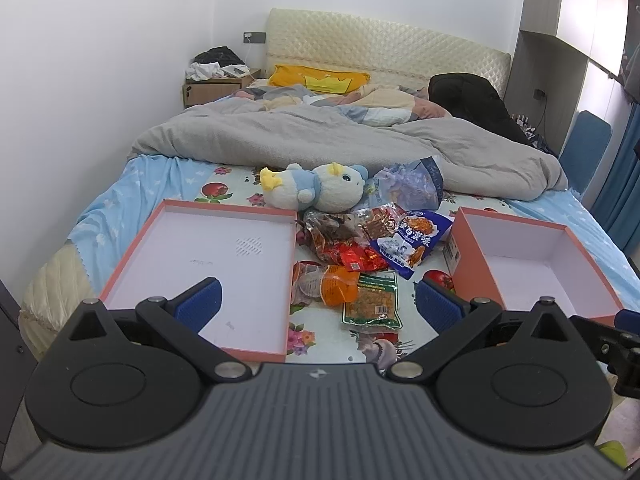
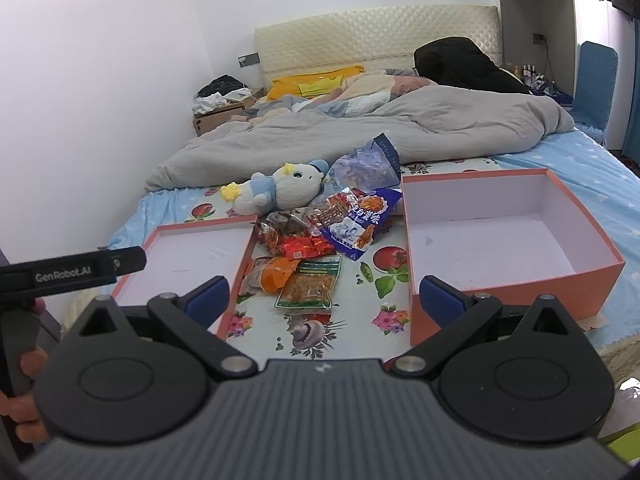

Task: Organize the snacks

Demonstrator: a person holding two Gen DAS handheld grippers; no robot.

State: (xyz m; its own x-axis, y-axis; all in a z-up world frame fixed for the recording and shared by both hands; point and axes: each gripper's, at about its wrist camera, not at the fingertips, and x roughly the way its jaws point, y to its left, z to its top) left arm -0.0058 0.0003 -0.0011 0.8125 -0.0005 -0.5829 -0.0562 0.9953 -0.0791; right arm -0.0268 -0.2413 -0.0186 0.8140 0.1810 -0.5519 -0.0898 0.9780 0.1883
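Snack packets lie heaped on the flowered bed cloth between two orange boxes: a green-edged packet [image 1: 372,300] [image 2: 310,286] nearest, an orange one [image 1: 338,286] [image 2: 276,274], red ones [image 1: 352,258] [image 2: 304,248], and a blue-and-white bag [image 1: 412,242] [image 2: 362,220]. The shallow lid [image 1: 216,258] [image 2: 192,258] sits left, the deep box [image 1: 536,268] [image 2: 508,240] right; both hold nothing. My left gripper [image 1: 320,306] hovers open just short of the pile. My right gripper [image 2: 324,300] is also open, short of the green-edged packet.
A blue-and-white plush toy [image 1: 320,190] [image 2: 280,188] and a pale blue bag [image 1: 408,186] [image 2: 366,164] lie behind the snacks. A grey duvet [image 1: 320,140] fills the far bed. A hand [image 2: 28,364] holds the other gripper's handle at the left.
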